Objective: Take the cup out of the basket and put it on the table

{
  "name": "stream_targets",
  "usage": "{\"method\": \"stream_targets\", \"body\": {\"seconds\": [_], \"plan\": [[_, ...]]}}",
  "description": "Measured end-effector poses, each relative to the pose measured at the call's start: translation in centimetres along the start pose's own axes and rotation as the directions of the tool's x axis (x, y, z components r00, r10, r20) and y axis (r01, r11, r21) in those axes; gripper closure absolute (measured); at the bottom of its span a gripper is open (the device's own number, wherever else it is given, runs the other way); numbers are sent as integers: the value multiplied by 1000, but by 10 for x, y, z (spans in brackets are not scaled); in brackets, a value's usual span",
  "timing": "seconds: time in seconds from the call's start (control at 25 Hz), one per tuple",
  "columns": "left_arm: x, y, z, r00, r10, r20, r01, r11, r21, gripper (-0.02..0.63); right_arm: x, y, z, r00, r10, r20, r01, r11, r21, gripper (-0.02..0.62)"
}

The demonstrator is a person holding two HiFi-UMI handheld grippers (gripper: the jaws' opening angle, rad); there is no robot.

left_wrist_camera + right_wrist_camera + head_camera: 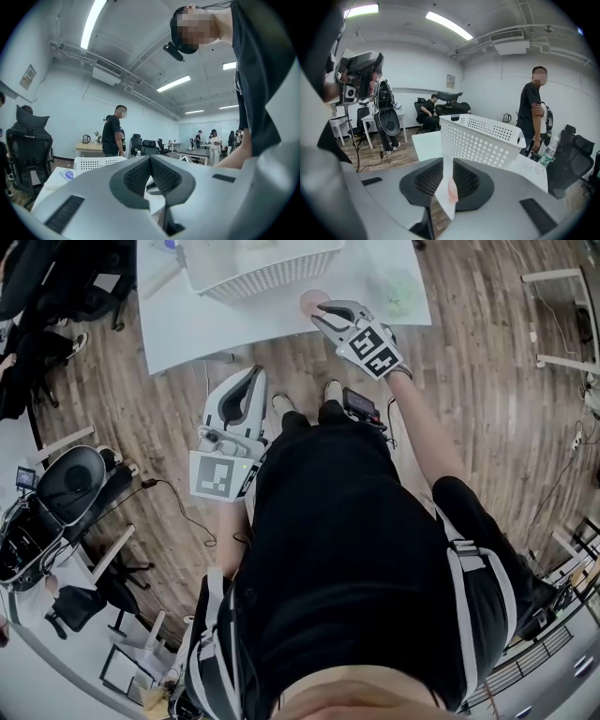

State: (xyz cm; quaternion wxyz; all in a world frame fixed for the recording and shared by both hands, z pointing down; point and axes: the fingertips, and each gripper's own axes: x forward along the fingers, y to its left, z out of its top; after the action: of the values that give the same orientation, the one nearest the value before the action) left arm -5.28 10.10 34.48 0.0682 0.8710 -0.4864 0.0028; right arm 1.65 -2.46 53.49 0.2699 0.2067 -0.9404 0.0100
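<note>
Cup: the pale pink cup (312, 300) stands on the white tabletop (187, 329), outside the basket. It is near the edge closest to the person, in front of the basket's near wall and apart from it.
Right tool: the right tool (448, 161) is held over the tabletop's near edge, tilted downward. In the head view its tips sit right at the cup's side.
Right tool jaws: narrow, with 1 slim gap between the 2 dark pads. Through the gap show a sliver of pink cup against the right-hand pad, white tabletop and a strip of floor. Nothing is pinched between the pads.
Left tool: the left tool (150, 159) is held low in front of the person's body, short of the tabletop and pointing level toward it.
Left tool jaws: closed tip to tip, with nothing between them.
Basket: the white perforated basket (272, 279) sits on the tabletop, farther from the person than the cup.
Bottle: 1 clear bottle (547, 154) with a green label stands on the tabletop, right of the basket in the right gripper view.
Bystander: a person in a dark T-shirt (532, 112) stands beyond the basket.
Floor: wooden planks (487, 381) surround the tabletop, and a dark office chair (70, 484) stands on the person's left.
</note>
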Motion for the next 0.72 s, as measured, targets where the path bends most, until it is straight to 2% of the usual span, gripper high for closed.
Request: {"method": "stream_targets", "body": {"seconds": [0.08,0.32,0.4,0.56,0.72], "plan": [[0,-1,2,1000,-6,2,6,1000,9,586,-15,6,16,999,-17,43,16,1000,8,549],[11,-1,5,1000,-29,11,29,999,14,586,-69,23,67,979,-72,190,68,997,27,575],[19,-1,5,999,-38,11,38,999,8,586,-87,24,85,964,-84,251,73,996,56,575],[40,-4,0,999,-53,4,53,999,-3,586,-113,26,113,917,-87,390,62,995,75,575],[43,-7,0,998,-66,8,66,998,-6,586,-126,33,123,905,-108,412,66,991,115,577]]}}
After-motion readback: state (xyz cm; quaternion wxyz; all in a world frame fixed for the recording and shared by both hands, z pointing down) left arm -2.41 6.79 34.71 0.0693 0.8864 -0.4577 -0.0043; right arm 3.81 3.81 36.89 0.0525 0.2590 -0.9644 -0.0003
